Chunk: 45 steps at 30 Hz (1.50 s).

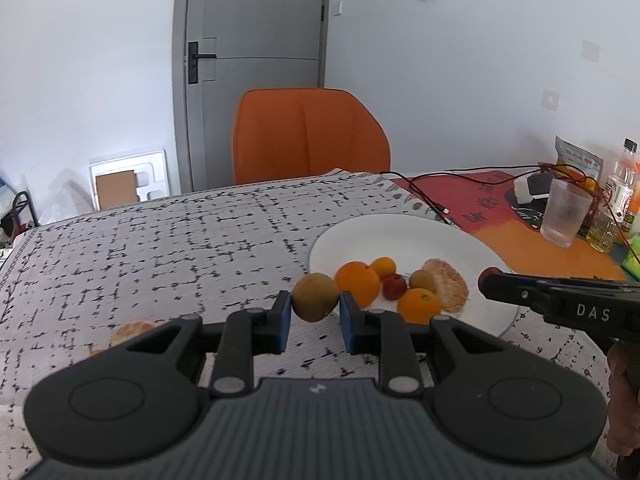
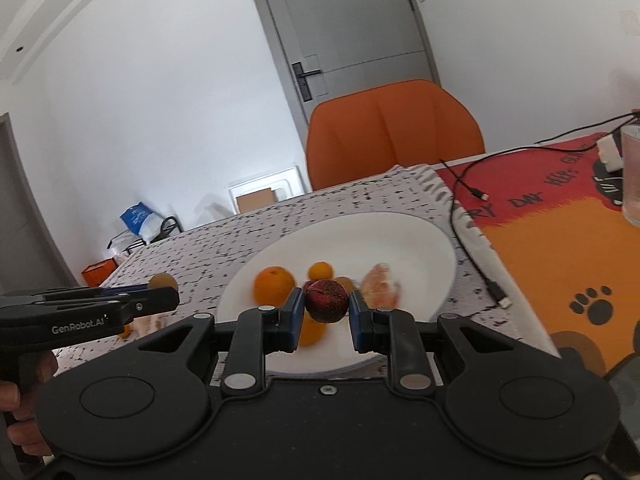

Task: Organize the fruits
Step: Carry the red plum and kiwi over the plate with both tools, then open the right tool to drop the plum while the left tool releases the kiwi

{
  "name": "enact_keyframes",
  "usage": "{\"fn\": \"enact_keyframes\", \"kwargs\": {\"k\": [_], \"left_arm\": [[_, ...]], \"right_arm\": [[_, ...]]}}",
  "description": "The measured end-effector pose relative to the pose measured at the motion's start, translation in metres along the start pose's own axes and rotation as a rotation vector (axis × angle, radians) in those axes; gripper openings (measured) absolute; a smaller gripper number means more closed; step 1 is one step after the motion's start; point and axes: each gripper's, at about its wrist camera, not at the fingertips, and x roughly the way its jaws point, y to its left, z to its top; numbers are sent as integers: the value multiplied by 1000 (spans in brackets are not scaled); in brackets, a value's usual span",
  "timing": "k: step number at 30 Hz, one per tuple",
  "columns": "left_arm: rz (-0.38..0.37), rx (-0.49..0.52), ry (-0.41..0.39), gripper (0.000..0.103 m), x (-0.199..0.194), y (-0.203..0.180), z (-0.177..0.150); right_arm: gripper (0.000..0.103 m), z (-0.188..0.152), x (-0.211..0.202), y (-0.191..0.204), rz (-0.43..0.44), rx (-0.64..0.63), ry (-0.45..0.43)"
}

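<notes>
- The table, under a black-flecked white cloth, fills the middle band of both views; it is the work surface, so loose fruit lies on it until gathered.
- The white plate sits right of centre in the left wrist view and at centre in the right wrist view. Judging by what lies in it, it serves as the collecting place: a large orange, a small orange, a front orange, a second kiwi, a small red fruit and a peeled citrus half sit bunched in its near part.
- The left gripper, lower centre of its own view, is clamped on a brown kiwi, both blue pads pressing its sides. It is held in the air just left of the plate's rim, probably so it can join the pile.
- The right gripper, lower centre of its view, is closed tight on a dark red plum, carried above the plate's near part, likely for the same reason.
- A peeled segment lies on the cloth at lower left in the left wrist view, outside the plate, seemingly not yet collected.
</notes>
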Motion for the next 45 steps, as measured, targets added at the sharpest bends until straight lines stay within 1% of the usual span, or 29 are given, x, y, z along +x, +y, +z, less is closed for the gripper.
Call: {"fn": "enact_keyframes", "kwargs": {"k": [12,21,26,30,31,32,34,35,37,38,40,41,43,45], "left_arm": [[-27,38,23,24,22,-22,2],[-25,44,41,25,36,-29,5],[-25,27,36,26,37,-25,6],[-6,7,34,27,36,-16,7],[-1,3,35,28,35,-13,7],[3,-1,36,28,34,-10,8],[9,-9,37,28,30,-5,8],[14,-13,36,28,28,-1,8],[24,-21,36,29,24,5,8],[30,-27,37,30,22,9,8],[38,-35,38,40,18,15,6],[43,-40,37,43,17,17,5],[54,-51,34,55,12,23,3],[64,-58,30,60,7,29,1]], "right_arm": [[22,1,4,-26,-44,29,4],[23,7,11,-36,-63,20,0],[23,12,18,-40,-69,13,3],[23,17,22,-40,-76,4,-3],[24,18,23,-40,-80,4,-7],[27,19,24,-40,-82,2,-11],[28,21,26,-39,-96,-7,-20],[32,21,26,-38,-99,-11,-25],[37,21,25,-37,-100,-6,-26],[37,21,24,-37,-100,-4,-27],[37,20,21,-34,-95,-3,-23],[37,19,20,-33,-91,-4,-20],[37,16,18,-29,-85,-7,-12],[40,13,16,-24,-76,-7,-6]]}}
